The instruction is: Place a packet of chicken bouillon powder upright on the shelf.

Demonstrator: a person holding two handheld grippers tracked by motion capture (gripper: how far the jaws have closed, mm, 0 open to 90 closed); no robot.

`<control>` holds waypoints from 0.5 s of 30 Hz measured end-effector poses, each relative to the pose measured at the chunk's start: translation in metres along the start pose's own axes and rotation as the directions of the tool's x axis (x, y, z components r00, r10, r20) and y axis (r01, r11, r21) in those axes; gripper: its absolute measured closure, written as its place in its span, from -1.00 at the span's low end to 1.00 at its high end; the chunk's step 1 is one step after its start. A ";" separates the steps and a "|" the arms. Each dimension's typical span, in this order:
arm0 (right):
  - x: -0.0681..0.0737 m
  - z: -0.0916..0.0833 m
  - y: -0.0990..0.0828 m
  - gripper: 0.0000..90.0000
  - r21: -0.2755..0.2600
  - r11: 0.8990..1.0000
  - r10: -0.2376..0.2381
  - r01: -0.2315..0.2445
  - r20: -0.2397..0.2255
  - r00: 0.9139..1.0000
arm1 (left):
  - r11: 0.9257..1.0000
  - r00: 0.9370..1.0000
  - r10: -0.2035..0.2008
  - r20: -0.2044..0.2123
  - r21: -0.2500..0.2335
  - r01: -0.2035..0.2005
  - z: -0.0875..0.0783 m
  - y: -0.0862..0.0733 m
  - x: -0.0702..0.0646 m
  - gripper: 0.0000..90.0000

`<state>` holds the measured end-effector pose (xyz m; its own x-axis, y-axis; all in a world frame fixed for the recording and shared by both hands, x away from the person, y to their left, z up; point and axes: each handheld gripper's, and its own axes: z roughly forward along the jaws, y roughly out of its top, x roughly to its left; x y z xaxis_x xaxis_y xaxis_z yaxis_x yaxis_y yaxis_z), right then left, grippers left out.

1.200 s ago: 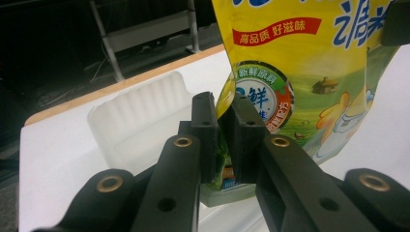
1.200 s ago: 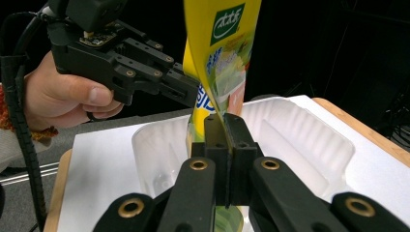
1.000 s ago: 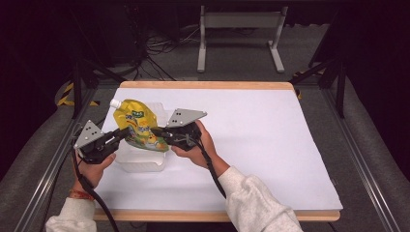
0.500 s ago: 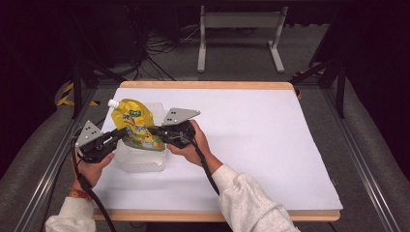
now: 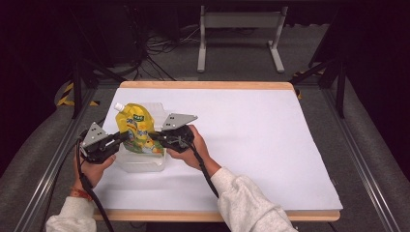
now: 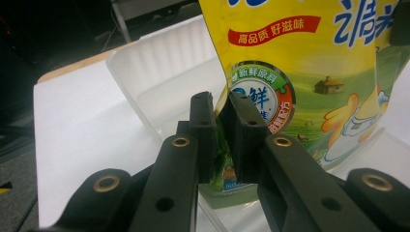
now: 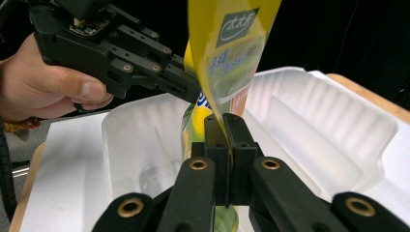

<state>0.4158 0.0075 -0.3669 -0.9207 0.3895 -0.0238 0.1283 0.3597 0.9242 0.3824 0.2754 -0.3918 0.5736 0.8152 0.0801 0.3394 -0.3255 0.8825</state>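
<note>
White paper covers the table (image 5: 251, 145), with dark floor and cables behind. At the left of the frame my left gripper (image 5: 119, 138) is clamped on one lower edge of the yellow pouch (image 5: 136, 133); the jaws are nearly closed on the foil. The pouch stands upright over the clear plastic tray (image 5: 140, 162). On the other side my right gripper (image 5: 155, 137) pinches the opposite edge. I judge I am lowering the pouch into the tray; next I should set it down before releasing.
</note>
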 end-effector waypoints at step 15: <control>-0.001 0.007 -0.016 0.98 0.052 0.998 0.029 -0.028 -0.007 1.000 | 0.998 0.999 0.033 0.007 0.054 -0.034 0.005 -0.007 -0.001 0.80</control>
<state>0.4175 0.0079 -0.3840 -0.9194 0.3932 0.0054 0.1732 0.3924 0.9033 0.3827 0.2743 -0.4004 0.5895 0.8007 0.1064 0.3595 -0.3781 0.8531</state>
